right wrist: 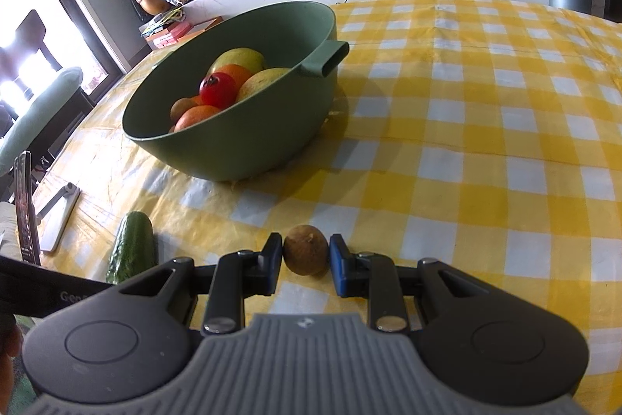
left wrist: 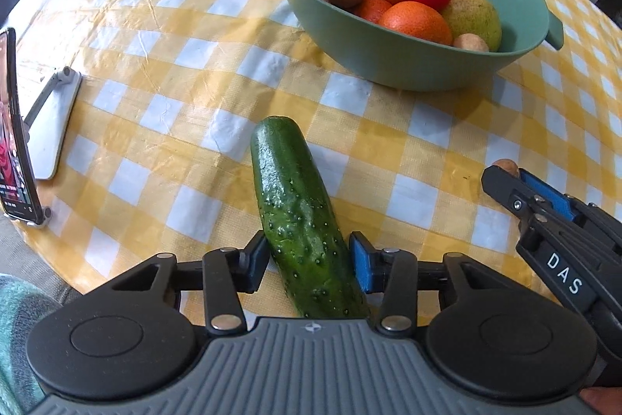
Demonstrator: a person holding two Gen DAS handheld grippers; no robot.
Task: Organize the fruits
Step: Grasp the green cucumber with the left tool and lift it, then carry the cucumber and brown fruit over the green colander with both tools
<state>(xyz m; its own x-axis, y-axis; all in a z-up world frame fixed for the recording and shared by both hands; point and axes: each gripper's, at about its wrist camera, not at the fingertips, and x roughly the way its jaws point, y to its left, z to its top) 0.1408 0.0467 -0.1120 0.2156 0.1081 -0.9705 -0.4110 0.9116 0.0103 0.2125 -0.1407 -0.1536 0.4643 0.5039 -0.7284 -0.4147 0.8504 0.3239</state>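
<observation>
Left tongs (left wrist: pixel 309 261) clamp the cucumber (left wrist: pixel 295 216) lying on the counter (left wrist: pixel 155 72); right tongs (right wrist: pixel 306 259) pinch a small brown fruit (right wrist: pixel 305 254).

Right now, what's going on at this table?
A person works two handheld grippers over a yellow checked tablecloth. The left gripper straddles a cucumber lying on the cloth, its pads at or near the sides. The right gripper is shut on a small brown fruit. The green bowl already holds oranges, mangoes and a red fruit.
</observation>
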